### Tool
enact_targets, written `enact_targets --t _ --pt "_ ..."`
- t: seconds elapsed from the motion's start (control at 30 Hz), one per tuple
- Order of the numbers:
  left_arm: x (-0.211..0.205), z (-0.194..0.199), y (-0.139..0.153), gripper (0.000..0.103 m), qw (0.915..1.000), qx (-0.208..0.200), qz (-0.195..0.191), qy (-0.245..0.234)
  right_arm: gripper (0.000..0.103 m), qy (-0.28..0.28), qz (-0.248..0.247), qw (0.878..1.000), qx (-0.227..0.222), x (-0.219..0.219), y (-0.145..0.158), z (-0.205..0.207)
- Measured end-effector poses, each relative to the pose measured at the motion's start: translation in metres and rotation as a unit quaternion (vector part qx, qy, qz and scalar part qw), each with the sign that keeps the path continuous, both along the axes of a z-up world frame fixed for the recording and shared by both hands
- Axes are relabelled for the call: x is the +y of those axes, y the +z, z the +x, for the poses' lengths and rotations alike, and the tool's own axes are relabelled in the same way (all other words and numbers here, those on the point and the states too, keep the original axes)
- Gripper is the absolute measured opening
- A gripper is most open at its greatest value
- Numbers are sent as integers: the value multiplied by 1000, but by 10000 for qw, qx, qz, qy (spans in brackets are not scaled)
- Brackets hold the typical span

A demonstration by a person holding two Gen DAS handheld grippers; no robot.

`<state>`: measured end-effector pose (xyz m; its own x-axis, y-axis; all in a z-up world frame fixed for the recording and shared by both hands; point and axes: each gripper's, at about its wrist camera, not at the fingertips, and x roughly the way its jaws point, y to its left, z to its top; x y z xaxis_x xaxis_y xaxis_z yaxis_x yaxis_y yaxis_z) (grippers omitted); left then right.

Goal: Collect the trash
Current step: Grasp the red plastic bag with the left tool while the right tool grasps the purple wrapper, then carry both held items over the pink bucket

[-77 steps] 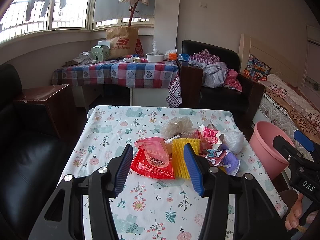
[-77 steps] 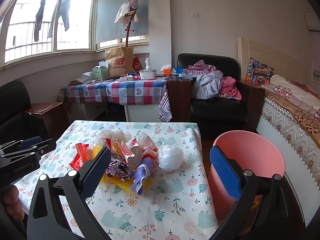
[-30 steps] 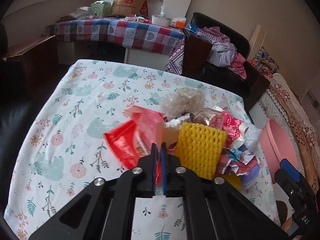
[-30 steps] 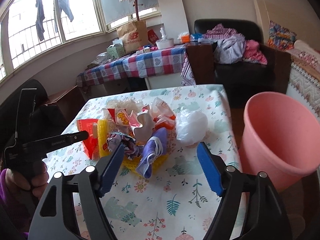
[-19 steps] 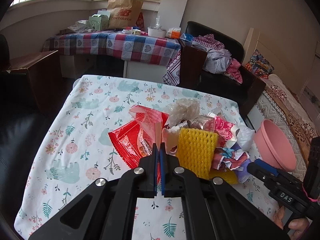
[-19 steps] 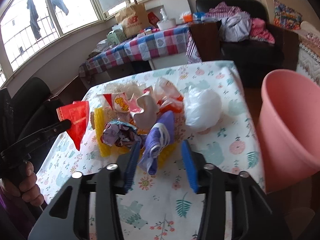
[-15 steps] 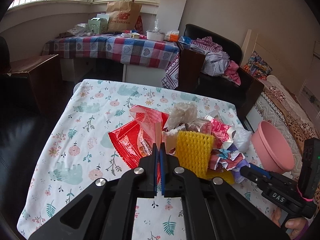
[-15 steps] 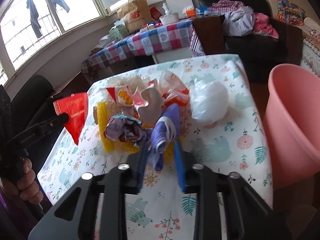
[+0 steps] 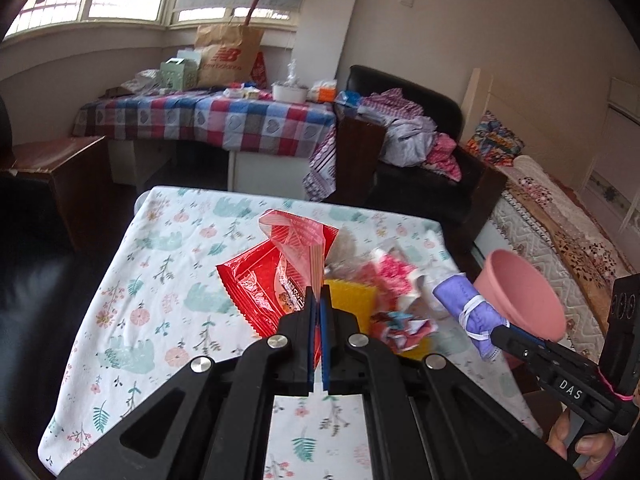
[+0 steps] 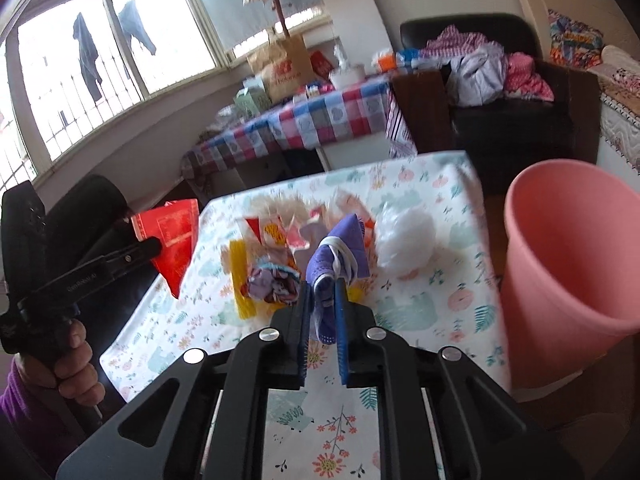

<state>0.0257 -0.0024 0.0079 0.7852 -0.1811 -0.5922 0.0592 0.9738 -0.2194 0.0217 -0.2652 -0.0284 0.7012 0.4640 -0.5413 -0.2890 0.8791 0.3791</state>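
Observation:
My left gripper [image 9: 319, 300] is shut on a red snack wrapper [image 9: 276, 276] and holds it up above the floral table [image 9: 160, 300]; the wrapper also shows in the right wrist view [image 10: 172, 236]. My right gripper [image 10: 322, 288] is shut on a folded purple face mask [image 10: 340, 256], lifted off the pile; the mask also shows in the left wrist view [image 9: 468, 308]. A pile of trash [image 10: 272, 268] lies on the table, with yellow foam netting [image 9: 352, 300] and a white plastic bag [image 10: 406, 236]. A pink bin [image 10: 572, 268] stands right of the table.
A black sofa [image 9: 32, 300] runs along the table's left side. A plaid-covered table [image 9: 208, 120] with a paper bag stands at the back. A black armchair [image 9: 420, 160] with clothes and a bed [image 9: 560, 216] lie to the right.
My left gripper closed on the red wrapper and lifted it. My right gripper closed on the purple mask and raised it off the pile, towards the pink bin.

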Motion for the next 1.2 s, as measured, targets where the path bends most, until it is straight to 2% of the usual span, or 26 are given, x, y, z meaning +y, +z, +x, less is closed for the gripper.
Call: enact_targets --t 0.2,0.5,0.73,0.93,1.07,1.2 --pt "-30 -3 16 1 9991 -222 -73 -361 12 -338 91 9988 -329 -29 14 -14" --pt "-107 8 31 1 9913 -433 -42 -1245 12 -1325 110 9899 -489 -100 19 -16" --pt "-181 31 29 1 9790 -285 -236 -2004 12 -2017 44 9788 -348 -152 9 -7" --pt "-245 47 17 1 9671 -13 -302 -2526 12 -2242 55 9744 -154 -171 -7 -5" --pt "-275 58 5 1 9608 217 -310 -2747 12 -2296 27 9733 -73 -175 -13 -2" --pt "-297 77 -10 1 9584 491 -319 -2793 12 -2335 19 9723 1 -181 -18 1"
